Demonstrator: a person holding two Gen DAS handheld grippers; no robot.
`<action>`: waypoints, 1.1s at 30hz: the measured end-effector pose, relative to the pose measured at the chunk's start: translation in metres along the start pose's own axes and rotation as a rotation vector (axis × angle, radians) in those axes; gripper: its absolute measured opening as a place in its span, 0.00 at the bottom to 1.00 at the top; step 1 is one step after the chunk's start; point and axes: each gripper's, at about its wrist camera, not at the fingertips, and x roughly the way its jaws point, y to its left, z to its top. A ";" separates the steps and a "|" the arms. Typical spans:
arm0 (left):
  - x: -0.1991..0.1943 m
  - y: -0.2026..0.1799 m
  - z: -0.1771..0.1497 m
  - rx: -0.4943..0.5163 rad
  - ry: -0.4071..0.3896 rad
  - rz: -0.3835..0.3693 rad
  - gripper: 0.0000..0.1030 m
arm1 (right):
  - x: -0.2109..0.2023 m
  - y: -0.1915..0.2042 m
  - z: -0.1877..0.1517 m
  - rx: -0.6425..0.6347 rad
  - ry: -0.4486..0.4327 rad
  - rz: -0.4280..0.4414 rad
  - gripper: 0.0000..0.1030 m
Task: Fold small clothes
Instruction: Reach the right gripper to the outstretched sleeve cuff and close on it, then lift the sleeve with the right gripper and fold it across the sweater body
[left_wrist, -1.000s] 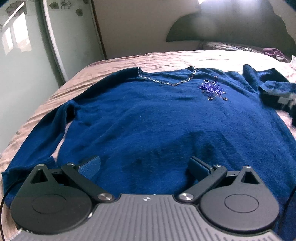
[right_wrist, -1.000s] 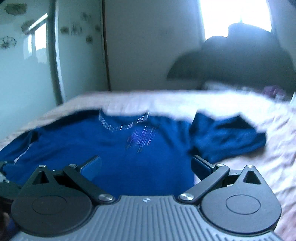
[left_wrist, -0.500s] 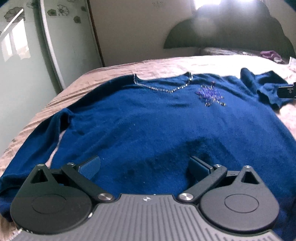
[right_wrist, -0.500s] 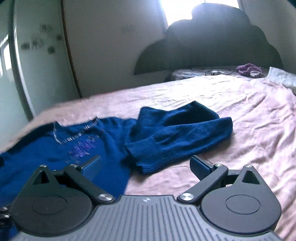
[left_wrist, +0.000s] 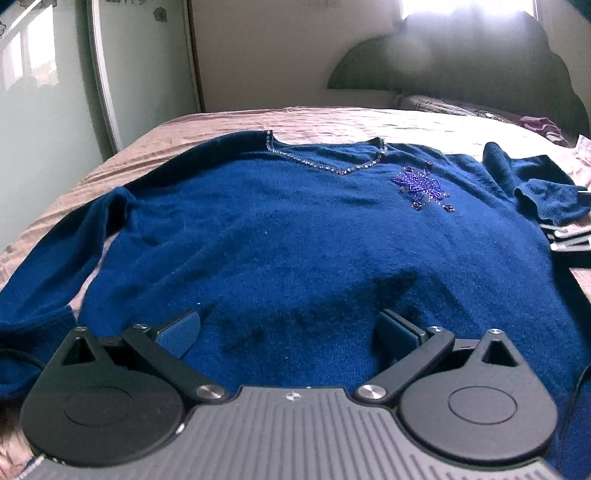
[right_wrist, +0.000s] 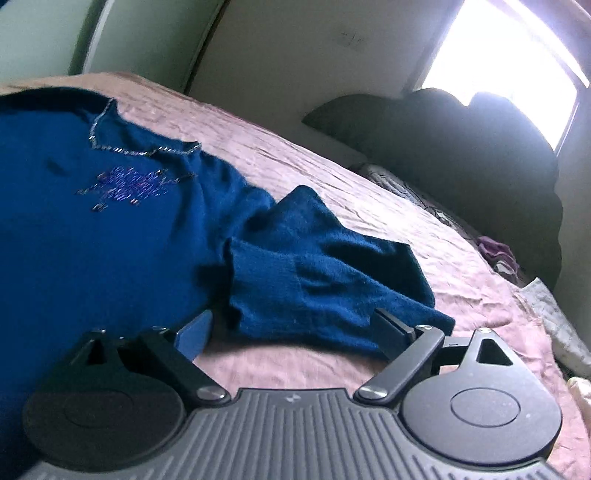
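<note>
We see a bed with a wrinkled pink bedspread (left_wrist: 332, 122) carrying a dark blue knitted sweater (left_wrist: 295, 236), which lies flat, front side up, neckline toward the far end. At the far end of the bed stands a dark scalloped headboard (left_wrist: 461, 62). We find the sweater's left sleeve (left_wrist: 55, 258) stretched along the left edge toward the near side, and its right sleeve (right_wrist: 317, 266) folded back on itself in a bunch at the right of the body, resting partly on the bedspread. A beaded silver trim (left_wrist: 332, 166) lines the V-neck; just right of it sits a purple beaded flower motif (left_wrist: 421, 184).

We note the left tool (left_wrist: 291, 328) poised over the sweater's lower body, its two fingers spread wide with nothing between them. The right tool (right_wrist: 295, 328) sits near the cuff of the folded right sleeve, fingers likewise spread and unloaded; the cuff lies just beyond and between them.
</note>
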 end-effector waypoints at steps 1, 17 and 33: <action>0.000 0.000 0.000 -0.001 0.000 0.000 0.99 | 0.001 -0.004 0.002 0.012 0.000 0.004 0.75; -0.008 0.001 0.011 0.070 -0.005 0.005 0.99 | 0.003 -0.106 -0.007 0.719 -0.043 0.340 0.06; -0.025 0.080 0.028 -0.053 -0.026 0.127 0.99 | 0.014 -0.063 0.086 0.900 -0.137 0.756 0.06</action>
